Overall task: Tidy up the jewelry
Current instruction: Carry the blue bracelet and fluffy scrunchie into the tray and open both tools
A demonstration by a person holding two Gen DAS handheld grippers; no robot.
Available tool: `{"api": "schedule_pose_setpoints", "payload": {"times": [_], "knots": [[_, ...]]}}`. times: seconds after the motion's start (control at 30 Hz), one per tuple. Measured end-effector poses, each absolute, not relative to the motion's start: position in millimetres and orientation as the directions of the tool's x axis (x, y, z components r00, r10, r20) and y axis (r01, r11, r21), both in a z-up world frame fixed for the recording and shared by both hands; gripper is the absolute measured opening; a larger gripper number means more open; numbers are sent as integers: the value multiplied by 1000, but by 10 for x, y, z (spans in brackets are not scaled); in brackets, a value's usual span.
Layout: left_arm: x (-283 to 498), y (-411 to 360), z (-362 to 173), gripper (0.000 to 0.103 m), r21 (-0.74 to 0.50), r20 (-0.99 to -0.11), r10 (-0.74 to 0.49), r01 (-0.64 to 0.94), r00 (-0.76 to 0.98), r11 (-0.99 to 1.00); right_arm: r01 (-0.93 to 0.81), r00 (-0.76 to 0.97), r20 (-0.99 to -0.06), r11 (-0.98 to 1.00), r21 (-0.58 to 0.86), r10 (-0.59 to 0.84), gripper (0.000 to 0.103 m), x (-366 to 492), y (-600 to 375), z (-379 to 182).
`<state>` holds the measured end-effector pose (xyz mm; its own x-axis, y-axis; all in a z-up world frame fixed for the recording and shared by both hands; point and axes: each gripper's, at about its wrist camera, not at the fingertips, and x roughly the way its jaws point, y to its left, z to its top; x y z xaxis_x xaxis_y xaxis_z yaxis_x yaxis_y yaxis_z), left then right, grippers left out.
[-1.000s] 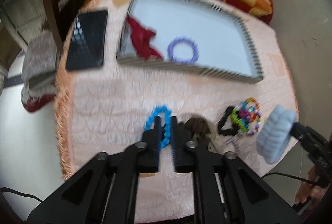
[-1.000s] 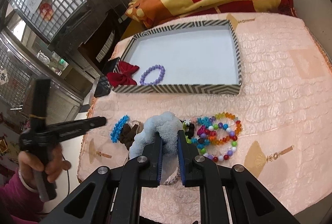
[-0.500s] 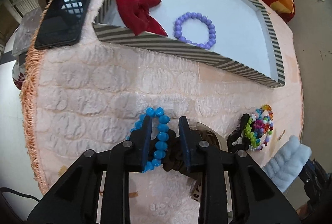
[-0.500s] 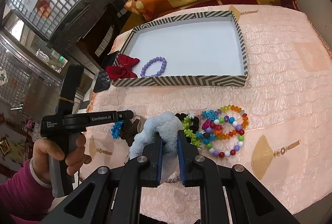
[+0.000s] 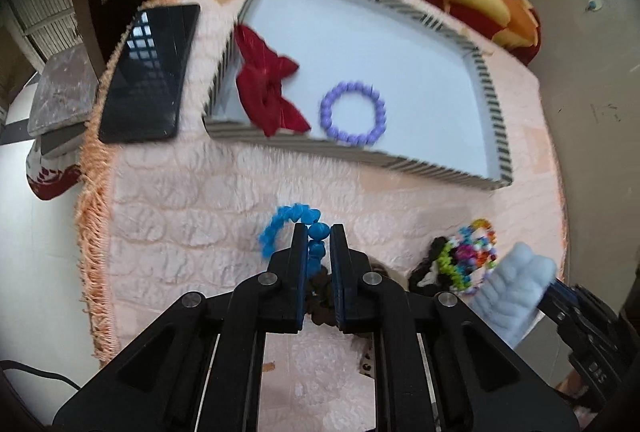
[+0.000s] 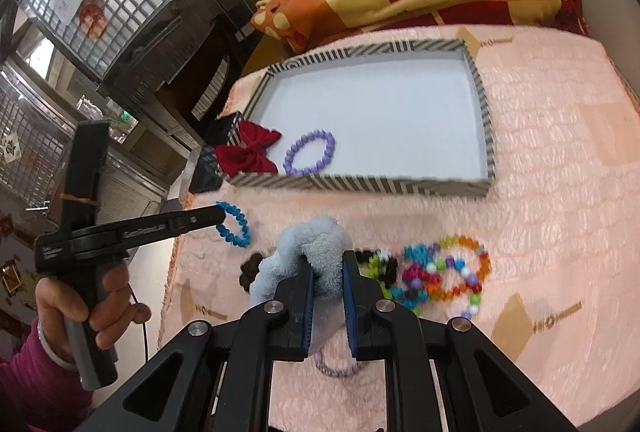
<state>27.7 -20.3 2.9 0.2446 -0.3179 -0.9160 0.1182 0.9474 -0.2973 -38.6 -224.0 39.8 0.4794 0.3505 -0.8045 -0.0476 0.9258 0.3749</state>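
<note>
Lifted since half a second ago, the blue bracelet [image 5: 298, 228] now hangs from the left gripper [image 5: 319, 232] above the pink cloth [image 5: 192, 200]; before, it lay flat on the cloth with the fingers straddling it. In the left wrist view one side of the bead ring sits pinched between the two jaws near their tips, and the rest of the loop curls out to the left of the fingers. From the right wrist view the same bracelet [image 6: 234, 228] dangles off the tip of the left gripper [image 6: 218, 218], clear of the cloth, on the near side of the tray [image 6: 486, 136].

The right gripper [image 6: 326, 264] is clamped on the fluffy pale scrunchie [image 6: 308, 252], whose bulk bulges up and to the left of the jaws.

Inside the striped tray lie the red bow [image 5: 268, 92], in the near left corner and draped over the wall, and the purple bracelet [image 5: 352, 114], just beside it against the near wall. On the cloth to the right sit a heap of coloured beads [image 6: 440, 272] and a dark scrunchie [image 6: 250, 268]. A phone [image 5: 150, 72] lies left of the tray.
</note>
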Motion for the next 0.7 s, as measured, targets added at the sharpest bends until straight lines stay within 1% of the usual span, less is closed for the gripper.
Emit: {"api": "schedule_pose_setpoints", "payload": {"times": [0.23, 0.4, 0.7], "knots": [[463, -161, 396, 10, -302, -889, -327, 125, 322, 945, -52, 499, -798, 931, 362, 338, 12, 1, -2227, 480], [701, -227, 559, 10, -284, -877, -315, 136, 362, 949, -39, 496, -805, 935, 354, 325, 12, 373, -2211, 457], [1198, -275, 484, 10, -225, -891, -258, 131, 373, 966, -20, 472, -815, 929, 371, 336, 12, 989, -2100, 322]]}}
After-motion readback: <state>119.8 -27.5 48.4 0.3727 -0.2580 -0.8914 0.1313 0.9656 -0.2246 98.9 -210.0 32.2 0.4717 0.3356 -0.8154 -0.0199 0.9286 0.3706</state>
